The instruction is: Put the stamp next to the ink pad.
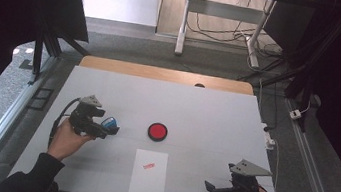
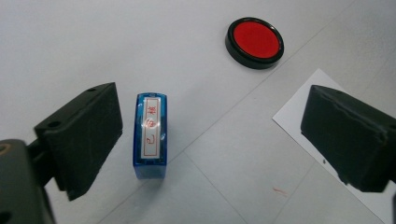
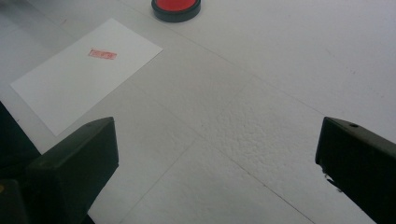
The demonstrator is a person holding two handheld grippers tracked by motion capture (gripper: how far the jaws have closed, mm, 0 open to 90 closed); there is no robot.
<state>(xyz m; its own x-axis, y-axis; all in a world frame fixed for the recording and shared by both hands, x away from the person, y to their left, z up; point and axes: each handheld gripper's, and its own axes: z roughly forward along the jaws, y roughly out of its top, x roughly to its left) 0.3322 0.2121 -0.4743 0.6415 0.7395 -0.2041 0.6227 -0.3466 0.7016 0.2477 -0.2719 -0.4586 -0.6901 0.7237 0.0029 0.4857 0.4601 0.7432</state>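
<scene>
On a white desk (image 1: 206,111), the left gripper (image 2: 210,140) has its fingers (image 2: 84,135) spread wide and gripping nothing; a blue stamp (image 2: 150,135) lies on the desk between them, just beside the left finger without touching it. Beyond those fingers sit a round red ink pad (image 2: 254,42) and a white sheet (image 3: 84,70) bearing a red stamp mark (image 3: 102,54). The right gripper (image 3: 217,163) has its fingers wide apart and empty over bare desk.
</scene>
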